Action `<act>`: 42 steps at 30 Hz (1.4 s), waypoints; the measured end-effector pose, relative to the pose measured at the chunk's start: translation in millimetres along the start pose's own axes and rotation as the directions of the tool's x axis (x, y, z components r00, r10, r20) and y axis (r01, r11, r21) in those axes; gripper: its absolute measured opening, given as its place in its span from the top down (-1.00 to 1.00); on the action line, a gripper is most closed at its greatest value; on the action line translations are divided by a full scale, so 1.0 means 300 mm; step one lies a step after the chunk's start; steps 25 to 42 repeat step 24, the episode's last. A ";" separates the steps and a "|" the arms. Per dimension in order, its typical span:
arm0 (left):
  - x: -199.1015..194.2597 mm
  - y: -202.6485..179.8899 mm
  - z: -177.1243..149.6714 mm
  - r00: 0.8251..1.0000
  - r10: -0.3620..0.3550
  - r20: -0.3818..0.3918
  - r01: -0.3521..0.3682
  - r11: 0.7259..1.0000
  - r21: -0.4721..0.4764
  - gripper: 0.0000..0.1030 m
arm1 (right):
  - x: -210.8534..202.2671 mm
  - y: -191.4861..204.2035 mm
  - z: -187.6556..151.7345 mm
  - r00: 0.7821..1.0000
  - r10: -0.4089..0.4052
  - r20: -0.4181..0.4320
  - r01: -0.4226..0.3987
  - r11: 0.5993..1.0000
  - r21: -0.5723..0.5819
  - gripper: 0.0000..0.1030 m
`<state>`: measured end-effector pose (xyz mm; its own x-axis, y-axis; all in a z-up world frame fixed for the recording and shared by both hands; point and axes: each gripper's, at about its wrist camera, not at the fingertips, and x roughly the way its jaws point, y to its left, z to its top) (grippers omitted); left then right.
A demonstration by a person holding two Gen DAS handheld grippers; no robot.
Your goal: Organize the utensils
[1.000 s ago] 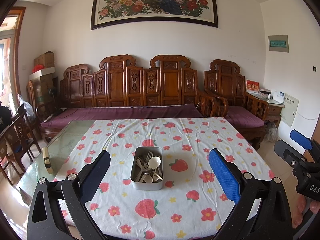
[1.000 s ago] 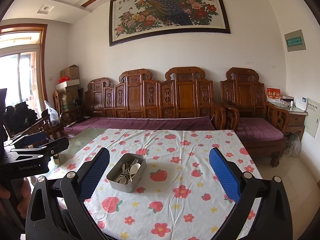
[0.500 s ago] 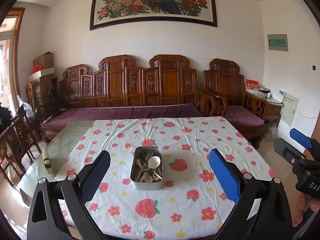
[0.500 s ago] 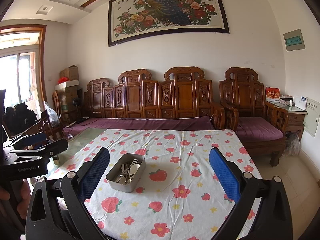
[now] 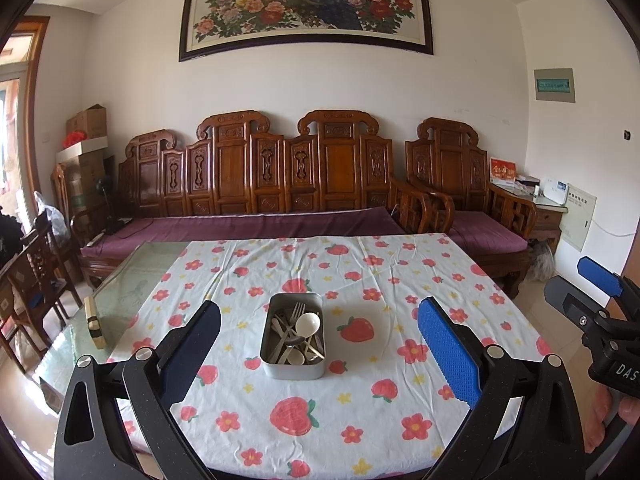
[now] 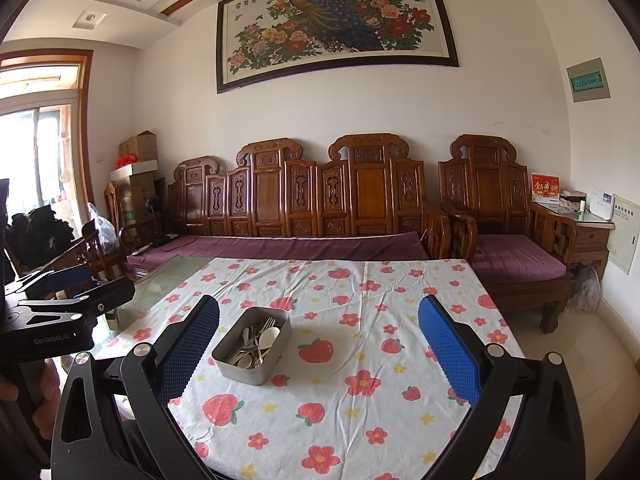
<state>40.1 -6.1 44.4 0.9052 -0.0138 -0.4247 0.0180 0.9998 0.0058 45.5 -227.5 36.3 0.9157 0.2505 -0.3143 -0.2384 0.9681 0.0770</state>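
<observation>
Metal tin w/ utensils sits mid-frame on floral-cloth surface, long axis running away from camera. Left gripper fingers wide, empty, tin centred between. Right gripper also wide, empty; tin lies left of centre there, so left looks better aligned.

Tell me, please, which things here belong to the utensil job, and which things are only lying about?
Belong to the job:
metal tin
fork, white spoon and other cutlery in it
left gripper, open
right gripper, open

Only lying about:
flowered tablecloth
wooden block on the glass
sofa
painting
</observation>
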 end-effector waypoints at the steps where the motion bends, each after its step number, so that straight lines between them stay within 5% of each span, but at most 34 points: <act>1: -0.001 0.000 0.000 1.000 0.000 0.000 0.000 1.000 0.000 -0.85 | 0.001 0.001 0.001 1.000 0.000 0.000 0.000 1.000 0.001 -0.95; 42: 0.001 -0.008 -0.004 1.000 -0.006 0.000 0.006 1.000 0.001 -0.85 | 0.002 -0.003 -0.002 1.000 -0.004 0.000 0.004 1.000 0.002 -0.95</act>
